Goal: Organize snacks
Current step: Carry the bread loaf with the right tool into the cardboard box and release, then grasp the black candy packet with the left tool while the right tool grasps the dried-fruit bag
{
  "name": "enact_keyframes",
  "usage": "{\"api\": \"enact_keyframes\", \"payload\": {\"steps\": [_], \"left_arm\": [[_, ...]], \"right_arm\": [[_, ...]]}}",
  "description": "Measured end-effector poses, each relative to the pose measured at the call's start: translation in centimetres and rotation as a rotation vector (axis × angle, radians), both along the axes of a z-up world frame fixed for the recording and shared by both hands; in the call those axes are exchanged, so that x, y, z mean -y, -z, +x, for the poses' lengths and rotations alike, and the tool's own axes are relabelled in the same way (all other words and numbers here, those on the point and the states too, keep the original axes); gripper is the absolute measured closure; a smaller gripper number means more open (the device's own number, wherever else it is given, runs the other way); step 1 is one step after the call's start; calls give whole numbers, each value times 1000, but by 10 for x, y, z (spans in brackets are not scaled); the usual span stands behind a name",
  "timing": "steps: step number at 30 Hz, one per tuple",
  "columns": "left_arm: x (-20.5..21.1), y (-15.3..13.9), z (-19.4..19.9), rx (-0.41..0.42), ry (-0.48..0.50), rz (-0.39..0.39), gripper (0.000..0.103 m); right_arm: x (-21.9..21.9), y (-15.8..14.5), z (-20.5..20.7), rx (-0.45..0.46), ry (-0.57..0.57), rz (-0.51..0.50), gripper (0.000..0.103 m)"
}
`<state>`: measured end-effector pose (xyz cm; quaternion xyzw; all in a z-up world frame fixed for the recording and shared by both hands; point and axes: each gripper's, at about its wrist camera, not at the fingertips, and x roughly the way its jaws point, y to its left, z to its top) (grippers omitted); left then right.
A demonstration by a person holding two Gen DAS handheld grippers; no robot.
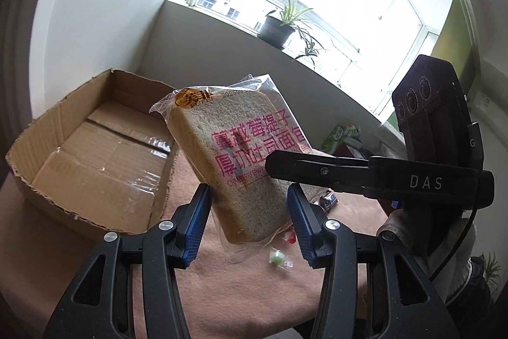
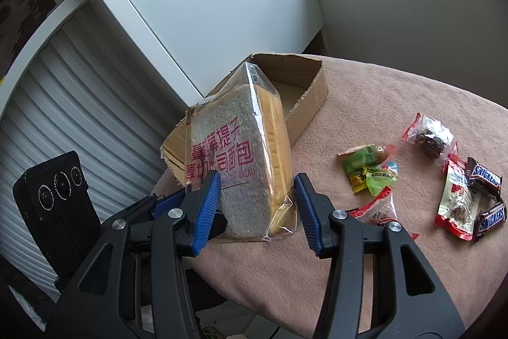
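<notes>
Jaws bracketing clear-wrapped sliced toast bread (image 2: 241, 161): both grippers' clamping uncertain. Brown cardboard box (image 1: 95, 148) sitting empty; small wrapped candies (image 2: 371, 170) awaiting sorting.

Black hand-held gripper (image 1: 249, 223), blue ribbed pads (image 1: 198, 224)

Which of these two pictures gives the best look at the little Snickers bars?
The right wrist view. Two Snickers bars lie in plain sight on the pink cloth at the right, labels readable. The left wrist view shows only a sliver of a dark wrapper behind the bread package.
</notes>
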<state>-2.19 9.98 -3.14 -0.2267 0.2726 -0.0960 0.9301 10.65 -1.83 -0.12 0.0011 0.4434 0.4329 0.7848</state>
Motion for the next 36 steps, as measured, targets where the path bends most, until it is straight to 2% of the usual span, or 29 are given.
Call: {"api": "enact_keyframes", "payload": {"steps": [6, 16, 20, 24, 36], "left_arm": [[-34, 3, 7, -6, -104, -24, 55], [-58, 7, 20, -29, -204, -19, 55], [-60, 8, 17, -34, -273, 48, 56], [-63, 10, 15, -35, -284, 51, 56], [-43, 1, 1, 13, -240, 92, 56]], "right_arm": [[-51, 6, 8, 0, -59, -6, 53], [-90, 18, 24, -23, -85, -1, 52], [-97, 24, 25, 11, -63, -29, 52], [-86, 20, 24, 26, -47, -27, 41], [0, 1, 6, 88, 76, -59, 40]]}}
